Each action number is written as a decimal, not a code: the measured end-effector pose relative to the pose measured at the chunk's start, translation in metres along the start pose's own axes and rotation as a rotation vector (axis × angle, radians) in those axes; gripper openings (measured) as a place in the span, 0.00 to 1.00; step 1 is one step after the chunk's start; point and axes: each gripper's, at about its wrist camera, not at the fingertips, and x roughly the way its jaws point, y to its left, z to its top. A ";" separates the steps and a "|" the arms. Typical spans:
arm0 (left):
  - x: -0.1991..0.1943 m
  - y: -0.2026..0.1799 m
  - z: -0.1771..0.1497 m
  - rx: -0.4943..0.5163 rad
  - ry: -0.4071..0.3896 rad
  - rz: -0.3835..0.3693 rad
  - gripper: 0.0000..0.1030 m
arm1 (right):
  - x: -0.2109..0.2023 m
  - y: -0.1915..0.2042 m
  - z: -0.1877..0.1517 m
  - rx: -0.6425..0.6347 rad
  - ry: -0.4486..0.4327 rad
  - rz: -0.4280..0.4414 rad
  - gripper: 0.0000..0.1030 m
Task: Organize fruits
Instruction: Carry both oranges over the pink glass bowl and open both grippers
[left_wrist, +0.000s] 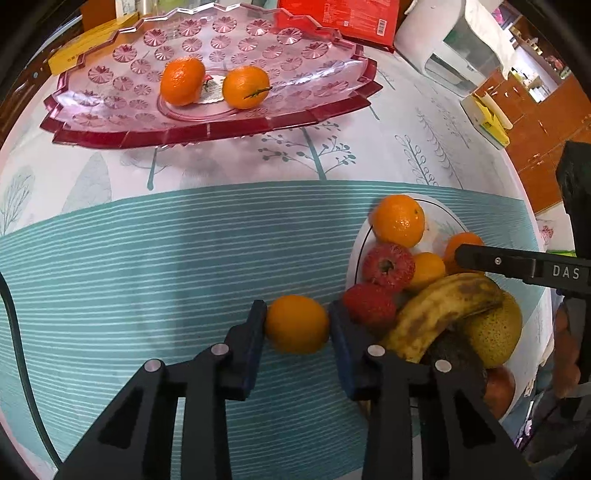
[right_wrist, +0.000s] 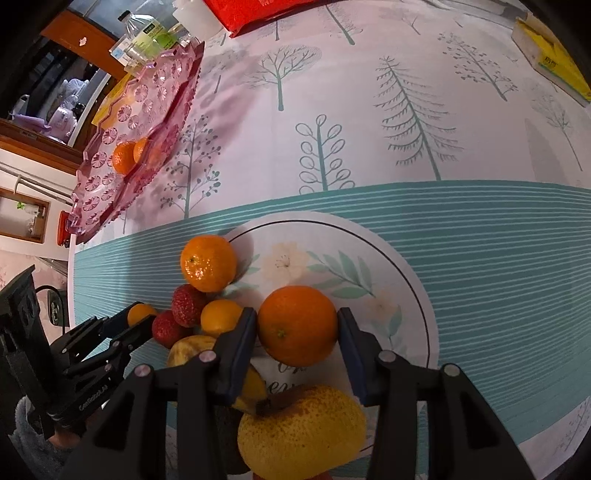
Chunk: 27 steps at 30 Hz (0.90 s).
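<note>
Two small oranges already sit near the middle of the scalloped pink glass tray, at about eleven o'clock in the left wrist view, so we read that tray as where citrus is being gathered, apart from the mixed pile

Moving right, our left gripper has its blue pads pressed against both sides of a small smooth orange fruit, with no gap showing on either flank. We judge it a firm pinch across the widest part, which should keep a round fruit from rolling out. The fruit seems to sit on the teal striped tablecloth just beside the white floral plate, though we cannot tell whether it is lifted yet

At about three o'clock of that fruit lies the pile on the plate: a large orange, two red strawberries, a browned yellow banana leaning over a speckled yellow-green pear

Further right, our right gripper straddles a deep orange round fruit near the plate's centre, with the pads against its left and right sides, gripping it. This fruit stands free of the banana and pear at six o'clock, which we think is why it was chosen: it can rise without disturbing the heap

Both held fruits look bound for the pink tray, which lies well apart at the far left
</note>
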 end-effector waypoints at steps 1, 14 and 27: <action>-0.002 0.001 -0.001 -0.002 -0.005 0.002 0.31 | -0.003 0.001 -0.001 -0.003 -0.009 -0.001 0.43; -0.069 -0.011 0.004 0.022 -0.128 0.020 0.31 | -0.055 0.030 -0.021 -0.068 -0.153 -0.041 0.43; -0.153 -0.004 0.002 0.050 -0.222 0.045 0.32 | -0.134 0.087 -0.046 -0.147 -0.314 -0.022 0.43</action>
